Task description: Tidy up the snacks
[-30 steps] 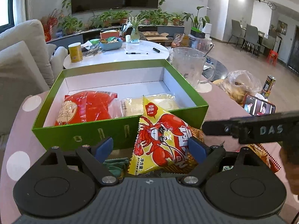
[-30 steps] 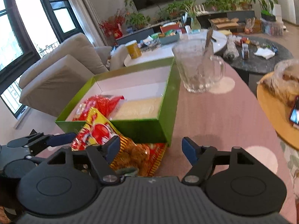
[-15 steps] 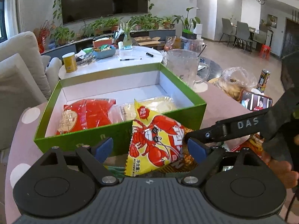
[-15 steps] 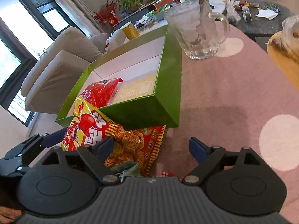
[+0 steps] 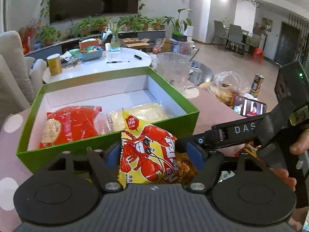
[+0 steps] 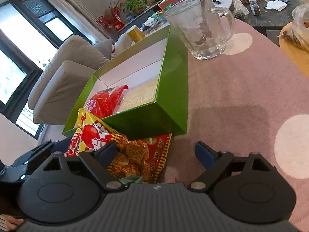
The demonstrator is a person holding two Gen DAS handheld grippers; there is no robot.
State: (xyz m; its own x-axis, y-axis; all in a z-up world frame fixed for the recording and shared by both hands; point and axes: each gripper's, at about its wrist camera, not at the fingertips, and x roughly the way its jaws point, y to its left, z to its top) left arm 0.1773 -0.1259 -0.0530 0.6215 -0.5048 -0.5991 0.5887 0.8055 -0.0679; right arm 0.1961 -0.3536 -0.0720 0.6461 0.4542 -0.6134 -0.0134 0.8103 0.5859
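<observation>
A green box [image 5: 100,141] [image 6: 173,89] with a white inside holds a red snack bag [image 5: 71,123] [image 6: 105,101] and a pale yellow pack [image 5: 146,114] [image 6: 143,96]. My left gripper [image 5: 152,152] is shut on a yellow lobster snack bag [image 5: 148,152] [image 6: 87,135], held upright just in front of the box's near wall. Under it lies a red-and-yellow fried snack bag [image 5: 185,172] [image 6: 139,154]. My right gripper [image 6: 154,152] is open over that bag, its left fingertip [image 6: 108,150] on it.
A glass mug [image 5: 177,73] [image 6: 200,25] stands beyond the box's right corner on the pink dotted tablecloth [image 6: 241,96]. A phone [image 5: 249,108], a plastic bag of food [image 5: 226,89] and a can [image 5: 256,83] lie to the right. A sofa [image 6: 63,73] is on the left.
My left gripper has closed on the lobster bag, its fingers moved inward. My right gripper has dropped lower and closer over the fried snack bag, still open.
</observation>
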